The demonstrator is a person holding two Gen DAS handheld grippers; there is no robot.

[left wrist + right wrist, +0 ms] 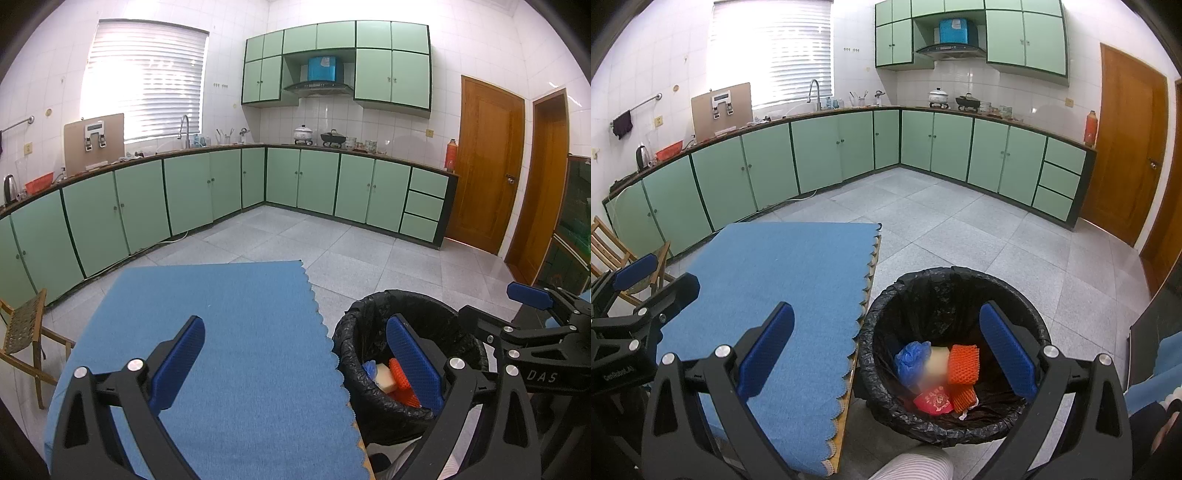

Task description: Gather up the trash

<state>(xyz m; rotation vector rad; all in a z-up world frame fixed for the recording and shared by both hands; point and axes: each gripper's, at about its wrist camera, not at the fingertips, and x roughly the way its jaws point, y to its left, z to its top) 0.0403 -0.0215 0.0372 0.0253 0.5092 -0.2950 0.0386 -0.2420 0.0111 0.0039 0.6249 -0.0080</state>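
Beside table edge, bin

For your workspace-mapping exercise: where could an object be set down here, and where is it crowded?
The blue tablecloth is bare from its far edge to its scalloped edge beside the bin. Crowded: the bin's bottom, holding orange foam net, blue bag and red packet.

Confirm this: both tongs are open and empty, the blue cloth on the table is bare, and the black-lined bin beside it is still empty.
Not quite. The bin is not empty: the right wrist view shows orange foam netting, a blue bag and a red wrapper inside. The rest holds: left tongs and right tongs are open and empty, and the blue cloth is bare.
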